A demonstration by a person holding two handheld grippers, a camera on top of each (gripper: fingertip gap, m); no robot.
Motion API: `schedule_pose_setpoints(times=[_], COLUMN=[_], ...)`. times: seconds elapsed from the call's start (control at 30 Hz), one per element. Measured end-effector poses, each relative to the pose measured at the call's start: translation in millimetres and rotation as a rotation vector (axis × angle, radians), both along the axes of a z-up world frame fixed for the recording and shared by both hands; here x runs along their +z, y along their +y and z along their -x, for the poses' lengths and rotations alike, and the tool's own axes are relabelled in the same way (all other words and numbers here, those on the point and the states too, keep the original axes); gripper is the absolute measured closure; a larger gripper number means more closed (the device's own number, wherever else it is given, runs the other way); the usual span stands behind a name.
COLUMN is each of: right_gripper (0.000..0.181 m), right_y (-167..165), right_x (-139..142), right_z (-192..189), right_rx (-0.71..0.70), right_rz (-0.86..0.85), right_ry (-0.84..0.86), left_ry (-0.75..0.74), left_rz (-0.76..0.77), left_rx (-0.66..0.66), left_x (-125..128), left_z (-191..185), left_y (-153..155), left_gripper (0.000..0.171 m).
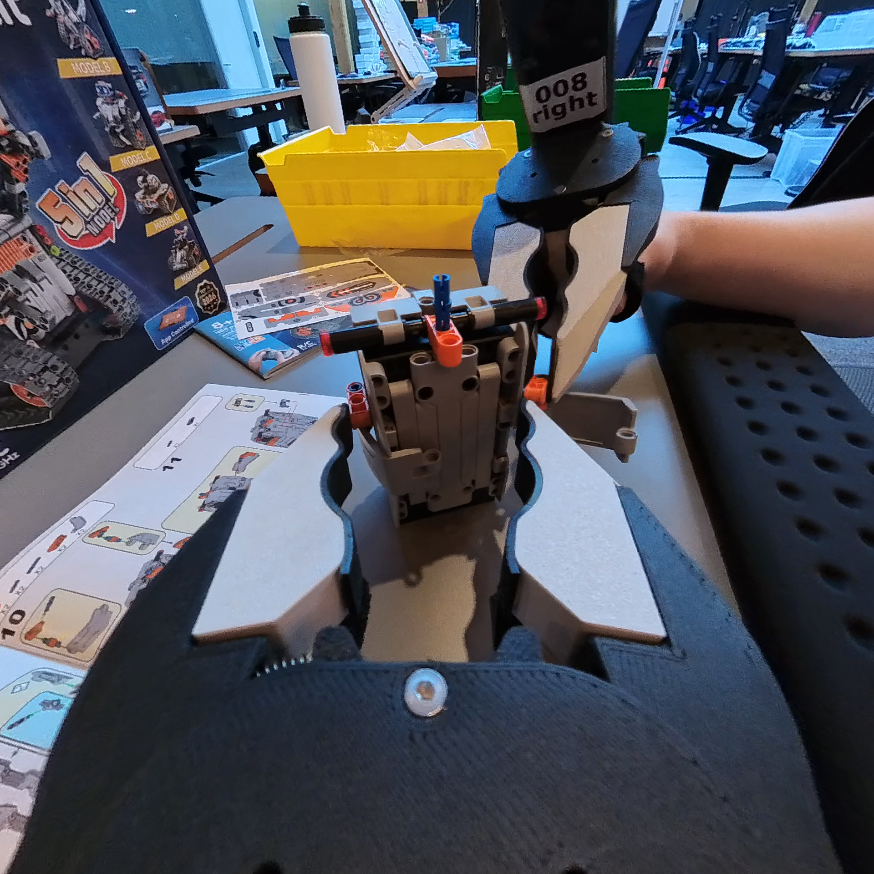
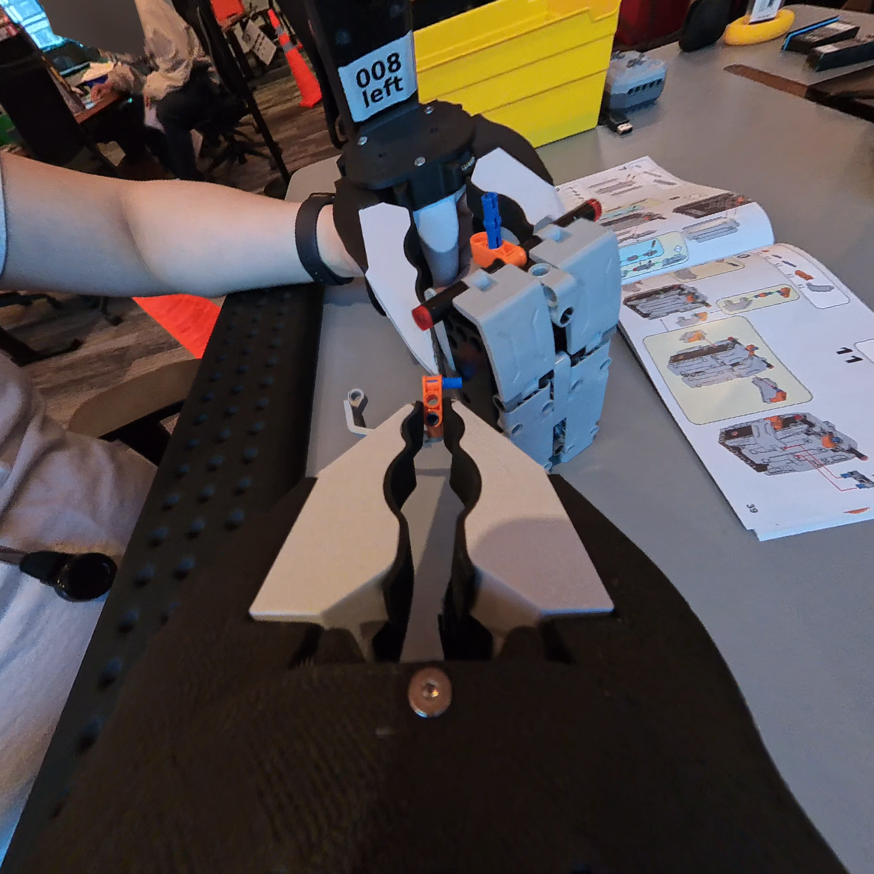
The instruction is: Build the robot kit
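A grey brick model (image 1: 440, 425) stands upright on the grey table (image 1: 142, 402). On top it carries a black axle with red ends (image 1: 425, 326), an orange connector and a blue pin (image 1: 442, 293). My left gripper (image 1: 432, 425) is shut on the model's sides. In the right wrist view its white finger (image 2: 388, 284) lies against the model (image 2: 544, 340). My right gripper (image 2: 432, 418) is shut on a small orange connector (image 2: 432, 395) with a blue pin, close beside the model's side. A grey angled piece (image 1: 596, 421) sticks out by that connector. The right gripper also shows in the left wrist view (image 1: 551, 388).
An open instruction booklet (image 1: 118, 520) lies left of the model and shows in the right wrist view too (image 2: 738, 359). A product box (image 1: 85, 213), a sticker sheet (image 1: 307, 293) and a yellow bin (image 1: 388, 198) stand behind. A black perforated panel (image 1: 780, 473) borders the table's right side.
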State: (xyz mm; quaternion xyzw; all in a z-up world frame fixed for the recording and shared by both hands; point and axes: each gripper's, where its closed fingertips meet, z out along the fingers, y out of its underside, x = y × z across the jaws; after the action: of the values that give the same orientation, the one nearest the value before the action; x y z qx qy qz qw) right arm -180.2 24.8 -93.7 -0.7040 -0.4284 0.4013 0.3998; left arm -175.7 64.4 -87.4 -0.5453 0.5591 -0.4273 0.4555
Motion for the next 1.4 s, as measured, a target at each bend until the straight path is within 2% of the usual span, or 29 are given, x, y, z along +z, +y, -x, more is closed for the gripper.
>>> schedule_pose_setpoints(times=[0.23, 0.4, 0.8, 0.97, 1.4], right_gripper=[0.174, 0.174, 0.174, 0.174, 0.173], right_y=[-4.0, -7.9, -2.7, -0.8, 1.7], right_x=[3.3, 0.3, 2.1, 1.8, -1.6], right_z=[-2.4, -0.4, 1.4, 2.4, -0.3], right_rx=[0.106, 0.196, 0.079, 0.072, 0.035], right_rz=[-0.055, -0.075, -0.053, -0.071, -0.03], right_ry=[-0.097, -0.24, -0.306, -0.324, -0.317], left_ry=[0.001, 0.001, 0.003, 0.014, 0.013], left_rz=[0.017, 0.032, 0.014, 0.026, -0.014], left_rx=[-0.087, -0.133, -0.143, -0.161, -0.073], left_x=[-0.1, 0.0, -0.1, -0.5, -1.9], left_z=[-1.2, -1.2, -1.2, -3.1, -8.5], left_y=[-5.8, -8.7, -6.7, -13.3, -6.5], left_gripper=[0.103, 0.103, 0.102, 0.082, 0.087])
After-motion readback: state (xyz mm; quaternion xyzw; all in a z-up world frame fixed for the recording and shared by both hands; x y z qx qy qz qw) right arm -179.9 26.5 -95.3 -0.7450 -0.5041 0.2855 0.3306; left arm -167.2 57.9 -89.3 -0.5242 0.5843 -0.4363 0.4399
